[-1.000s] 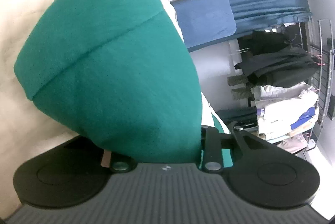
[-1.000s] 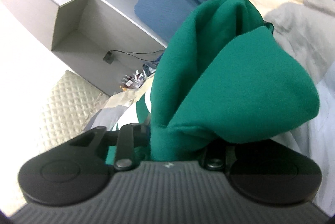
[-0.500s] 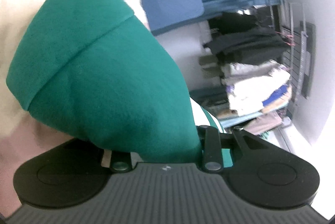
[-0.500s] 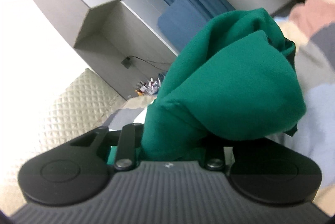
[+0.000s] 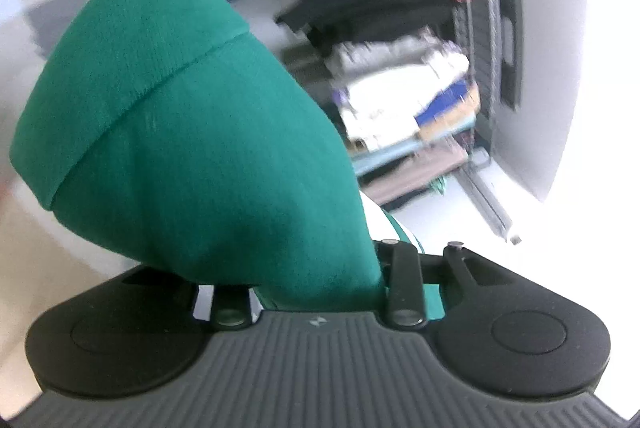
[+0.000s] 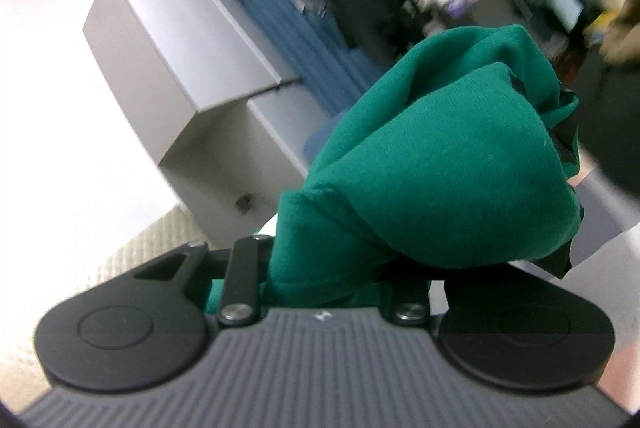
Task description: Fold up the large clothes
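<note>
Blurred shelving fills the background of the left wrist view, stacked with folded white, blue and tan clothes (image 5: 404,99) and dark garments above them, beside a pale wall; no writing can be read on any of it. From the right wrist view, a grey boxy cabinet (image 6: 168,39) with flat matte faces stands next to pleated blue curtains (image 6: 280,15), and a cream quilted surface with a diamond-stitched texture (image 6: 152,248) shows at lower left. Only a small pale emblem sits on each ribbed grey gripper body, too small to read. The left gripper (image 5: 320,280), black with round side housings and pinned link bars, is clamped partway closed on a large green knitted garment (image 5: 180,147), whose soft fine-ribbed cloth bulges up and left from the jaws with a stitched hem band running across it; a strip of white cloth edged in green peeks out at its right side. The right gripper (image 6: 324,292), of the same build, is likewise closed partway on a bunched fold of the same green garment (image 6: 440,179), which balloons to the right in a smooth rounded puff with a seamed ridge near the jaws and a dark lining edge at its far end. Both bunches hang in the air, clear of any surface.
</note>
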A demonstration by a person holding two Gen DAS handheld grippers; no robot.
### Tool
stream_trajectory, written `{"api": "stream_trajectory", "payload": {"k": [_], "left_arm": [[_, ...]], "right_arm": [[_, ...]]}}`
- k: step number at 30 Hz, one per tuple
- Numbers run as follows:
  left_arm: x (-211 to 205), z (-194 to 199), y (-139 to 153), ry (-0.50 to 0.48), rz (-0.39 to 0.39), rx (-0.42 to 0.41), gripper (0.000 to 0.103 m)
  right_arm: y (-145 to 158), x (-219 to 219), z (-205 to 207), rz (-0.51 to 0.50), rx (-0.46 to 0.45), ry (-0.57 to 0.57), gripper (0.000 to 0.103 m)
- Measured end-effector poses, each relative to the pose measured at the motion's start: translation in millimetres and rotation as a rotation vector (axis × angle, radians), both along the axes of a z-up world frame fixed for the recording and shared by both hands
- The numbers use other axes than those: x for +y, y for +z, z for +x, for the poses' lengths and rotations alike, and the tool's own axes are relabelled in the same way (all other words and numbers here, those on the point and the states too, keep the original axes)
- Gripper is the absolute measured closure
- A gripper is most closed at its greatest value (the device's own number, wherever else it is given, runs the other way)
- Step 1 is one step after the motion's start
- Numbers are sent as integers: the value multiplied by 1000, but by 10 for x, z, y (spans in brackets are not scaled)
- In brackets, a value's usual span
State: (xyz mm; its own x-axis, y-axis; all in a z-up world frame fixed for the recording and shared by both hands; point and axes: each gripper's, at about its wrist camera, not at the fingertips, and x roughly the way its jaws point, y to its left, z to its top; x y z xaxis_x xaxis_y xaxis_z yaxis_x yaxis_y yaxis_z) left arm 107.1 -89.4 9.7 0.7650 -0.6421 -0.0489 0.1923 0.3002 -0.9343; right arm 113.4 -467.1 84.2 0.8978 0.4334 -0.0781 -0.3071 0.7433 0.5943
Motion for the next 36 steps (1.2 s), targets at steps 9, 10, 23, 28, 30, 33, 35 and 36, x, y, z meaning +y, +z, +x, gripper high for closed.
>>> {"api": "stream_trajectory", "payload": {"k": [9,10,23,28,30,33,35,36], "left_arm": [[-1499,513,-33,-162,51,23,65],[-1622,552,-96,-173,55,35,65],[-2139,1041,-1337,-274,204,178,65],[-2060,946,-1706,-276,203,139,60],[-2094,925,-1811,-279,216,140,58],[-2110,910,-1962,-284,228,136,57],[-2098,924,-1964,-287,232,141,56],[-2104,919,-1959,-288,244,143,56]], "right_arm": [[-123,-1043,-360,-5,15,-194,68],[-184,-1128,-354,-2,25,-207,68],[-1496,-1515,-434,56,198,-254,69],[-1878,-1536,-552,132,210,-260,69],[-1989,-1532,-574,140,219,-268,69],[-2130,-1538,-611,162,227,-276,68],[-2157,-1532,-631,179,231,-282,67],[-2155,-1529,-629,182,234,-285,67]]}}
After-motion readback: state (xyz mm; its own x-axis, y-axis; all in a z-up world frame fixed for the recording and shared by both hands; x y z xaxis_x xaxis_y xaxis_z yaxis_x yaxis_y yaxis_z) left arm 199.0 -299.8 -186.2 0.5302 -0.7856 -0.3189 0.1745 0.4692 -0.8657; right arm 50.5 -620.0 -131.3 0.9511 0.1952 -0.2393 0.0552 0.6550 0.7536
